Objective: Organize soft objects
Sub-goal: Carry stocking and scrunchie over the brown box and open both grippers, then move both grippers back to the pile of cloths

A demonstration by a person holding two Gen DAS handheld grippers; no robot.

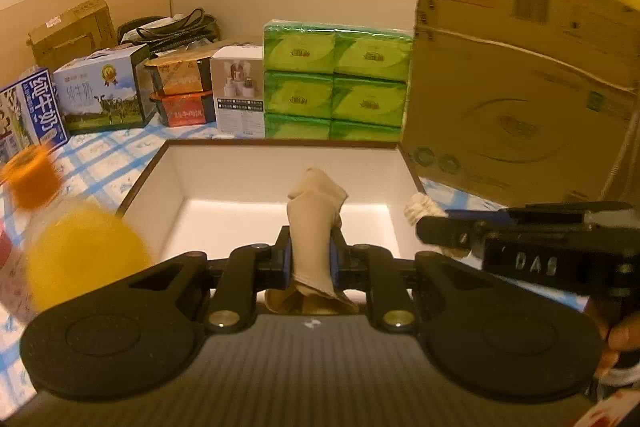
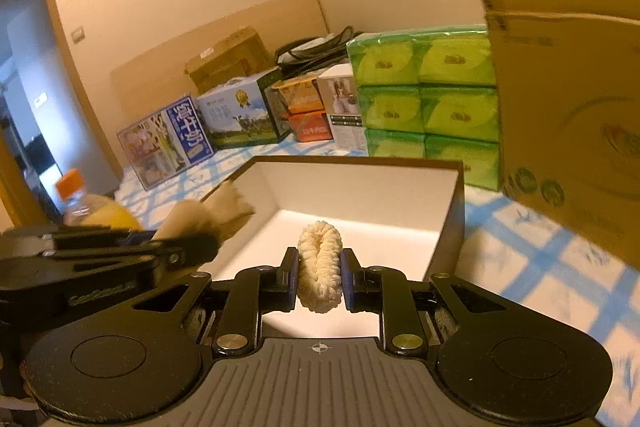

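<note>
Two soft things are being carried to one box, one in each hand-held gripper. From the left wrist view, the left hand-held gripper (image 1: pixel 313 259) is squeezed almost closed on a beige cloth (image 1: pixel 314 211); the cloth sticks up between the pads and a bit hangs out below; it sits in the air over the near edge of the white box (image 1: pixel 224 167), not inside yet; the box looks bare on its floor; the right hand-held gripper (image 1: pixel 430 227) shows at the right side with something fluffy and white at its tip; a blurry orange-capped bottle (image 1: pixel 60 227) is at the left; green tissue packs (image 1: pixel 338 83) stand behind the box on the worktop (image 1: pixel 100 155).

From the right wrist view, the right hand-held gripper (image 2: pixel 319 277) is pinched nearly closed on a fluffy cream scrunchie (image 2: pixel 320 267); the scrunchie is squashed between the pads and hangs just over the near side of the box; the left hand-held gripper (image 2: pixel 200 239) with its cloth is close by on the left, near the box wall.

My guess: this is the carry step, just before the drop; next, each one should go a little further over the box, dip down, then let go; the two are close, so they should not bump.
</note>
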